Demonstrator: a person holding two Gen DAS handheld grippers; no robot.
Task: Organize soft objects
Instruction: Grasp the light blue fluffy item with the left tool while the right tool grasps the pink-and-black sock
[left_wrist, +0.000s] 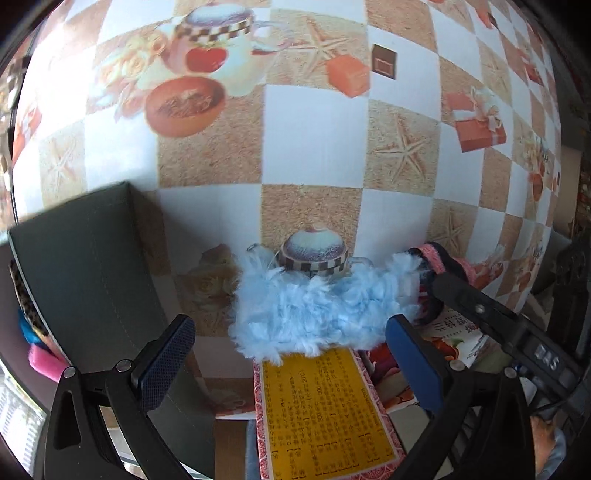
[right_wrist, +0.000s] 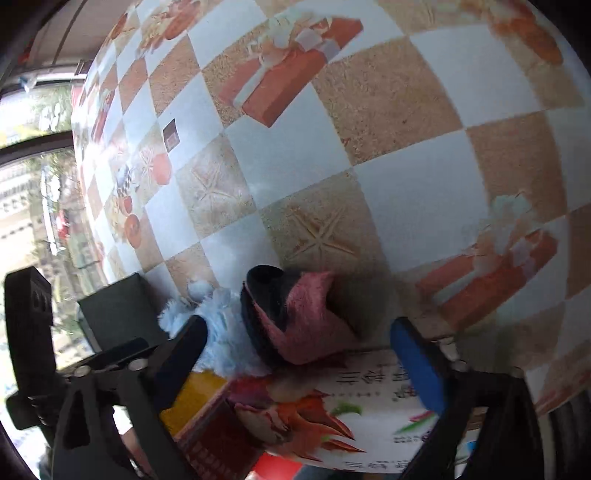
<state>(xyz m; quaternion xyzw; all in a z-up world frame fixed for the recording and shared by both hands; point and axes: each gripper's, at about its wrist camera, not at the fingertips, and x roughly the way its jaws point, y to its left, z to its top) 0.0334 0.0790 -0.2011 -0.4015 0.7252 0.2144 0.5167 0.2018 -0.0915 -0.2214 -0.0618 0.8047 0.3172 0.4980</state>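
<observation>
Left wrist view shows the left gripper (left_wrist: 291, 363) wide open and empty, just short of the blue fluff (left_wrist: 314, 314), which lies with its long axis crosswise on the yellow carton (left_wrist: 325, 413), right of the green bin (left_wrist: 92, 266). The right gripper (right_wrist: 303, 354), also wide, frames the pink band (right_wrist: 303, 321) touching the fluff; its opening seems to point up and leftward. The pick-up step looks in hand: next, advance, close on one piece and carry it to the bin.

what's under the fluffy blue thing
The fluffy blue piece lies on a printed box, overhanging its yellow panel, partly over the checkered tablecloth. What it covers directly is hidden.
</observation>
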